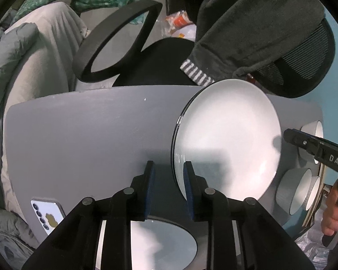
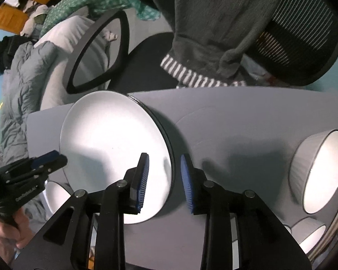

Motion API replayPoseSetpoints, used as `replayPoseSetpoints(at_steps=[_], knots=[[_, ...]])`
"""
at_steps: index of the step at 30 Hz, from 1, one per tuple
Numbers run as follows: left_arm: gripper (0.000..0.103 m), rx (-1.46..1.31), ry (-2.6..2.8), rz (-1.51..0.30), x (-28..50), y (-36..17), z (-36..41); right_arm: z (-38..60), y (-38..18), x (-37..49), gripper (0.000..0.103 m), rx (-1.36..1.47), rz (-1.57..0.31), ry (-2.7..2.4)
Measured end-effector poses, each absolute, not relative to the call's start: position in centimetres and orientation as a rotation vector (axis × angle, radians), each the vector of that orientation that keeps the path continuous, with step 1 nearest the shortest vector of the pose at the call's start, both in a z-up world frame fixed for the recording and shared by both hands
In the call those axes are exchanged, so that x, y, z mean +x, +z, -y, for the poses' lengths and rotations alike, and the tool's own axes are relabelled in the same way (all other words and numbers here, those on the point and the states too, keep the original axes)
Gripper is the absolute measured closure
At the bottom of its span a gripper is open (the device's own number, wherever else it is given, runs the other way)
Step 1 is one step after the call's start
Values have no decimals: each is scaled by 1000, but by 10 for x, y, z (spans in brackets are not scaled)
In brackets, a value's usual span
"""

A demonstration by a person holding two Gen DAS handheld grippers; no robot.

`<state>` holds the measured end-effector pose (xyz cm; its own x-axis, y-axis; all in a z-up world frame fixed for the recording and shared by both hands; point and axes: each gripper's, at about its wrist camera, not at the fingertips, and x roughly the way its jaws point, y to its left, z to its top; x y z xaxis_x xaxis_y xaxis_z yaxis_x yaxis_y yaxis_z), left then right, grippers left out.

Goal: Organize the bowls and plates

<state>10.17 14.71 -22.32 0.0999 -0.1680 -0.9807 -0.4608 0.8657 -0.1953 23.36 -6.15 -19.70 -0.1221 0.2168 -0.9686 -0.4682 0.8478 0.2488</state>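
A stack of plates (image 1: 229, 139) lies on the grey surface (image 1: 90, 135), reaching up to its far edge beside the chair (image 1: 169, 63); only the white top plate shows fully, and the ones under it appear as thin dark rims, too close together to count. The left claw (image 1: 169, 186) hangs over the stack's near left rim with its jaws slightly parted and nothing pinched between the blue pads (image 1: 188, 184); the rim looks just clear of them. The right claw (image 2: 164, 180) sits over the stack's right rim, jaws also a little apart and holding nothing, one pad (image 2: 144, 180) above the plate and the other above bare surface. Bowls (image 2: 320, 171) stand near the right edge of the surface, well apart from the plates; the nearest ones are cut off by the frame, so their number is unclear. Another white dish (image 1: 160, 240) under the left claw is mostly hidden by its body. A phone (image 1: 48, 214) lies at the near left corner, partly cut off. A grey garment (image 1: 247, 27) draped over the chair hides much of its back.
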Motion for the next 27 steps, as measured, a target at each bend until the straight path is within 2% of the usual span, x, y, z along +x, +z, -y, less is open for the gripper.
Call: replayPoseSetpoints(at_steps=[1,3,6,8,12,17,27], knots=[[77,-525,236,-1467,99,-219,-147,63,-192,233,73,-206,-1574,583],[67,-516,241,-1445,94,-209,-145,65,-184,232,73,-212,-1553,570],[62,-501,240,-1390,81,-187,-139,67,-167,227,73,-220,-1517,562],[54,-487,239,-1360,73,-173,-137,68,-153,221,70,-228,-1481,564],[46,-444,236,-1282,54,-138,-129,70,-126,206,65,-237,-1422,573],[39,-409,246,-1190,26,-99,-123,68,-91,183,62,-258,-1342,605],[34,-342,278,-1105,-22,-52,-113,61,-41,135,61,-247,-1217,637]])
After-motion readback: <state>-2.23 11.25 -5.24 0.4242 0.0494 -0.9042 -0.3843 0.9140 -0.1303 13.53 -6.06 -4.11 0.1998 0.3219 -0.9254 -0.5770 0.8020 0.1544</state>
